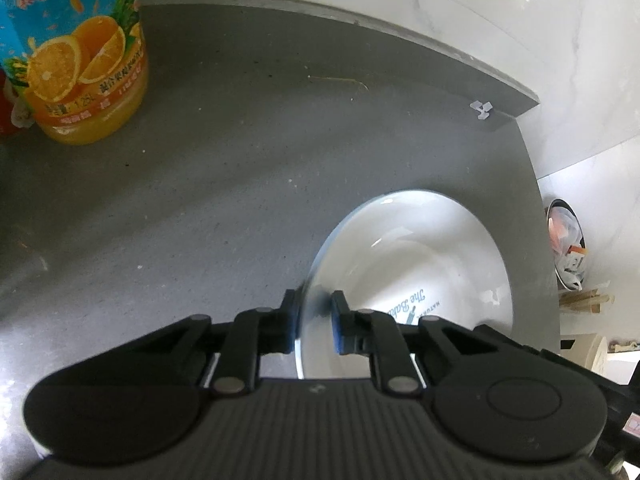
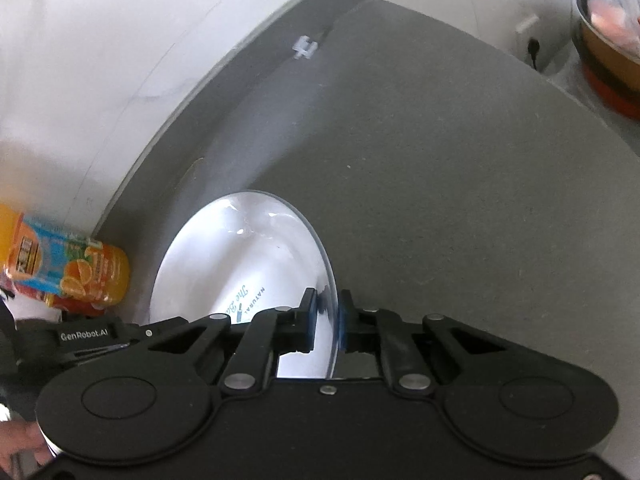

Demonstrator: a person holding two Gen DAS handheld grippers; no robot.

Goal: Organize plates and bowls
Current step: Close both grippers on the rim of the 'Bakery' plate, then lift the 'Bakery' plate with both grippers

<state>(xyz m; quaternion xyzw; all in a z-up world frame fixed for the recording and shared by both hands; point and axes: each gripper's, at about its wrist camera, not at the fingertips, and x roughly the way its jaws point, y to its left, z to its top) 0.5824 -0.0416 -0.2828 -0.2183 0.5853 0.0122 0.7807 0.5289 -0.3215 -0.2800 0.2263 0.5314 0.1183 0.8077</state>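
Grey tabletop, right edge: one plate is clamped at opposite rims by left gripper and right gripper; nothing looks sorted yet.

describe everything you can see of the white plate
The white plate is glossy, ceramic-looking and deep-welled, with a broad sloping rim and blue print in its well reading "Natural" and part of "The Bak...". It looks clean and empty. It is on or just above the grey countertop; which cannot be told. The left gripper pinches one rim edge, the right gripper the opposite one, one finger above and one below. Nothing else touches it.
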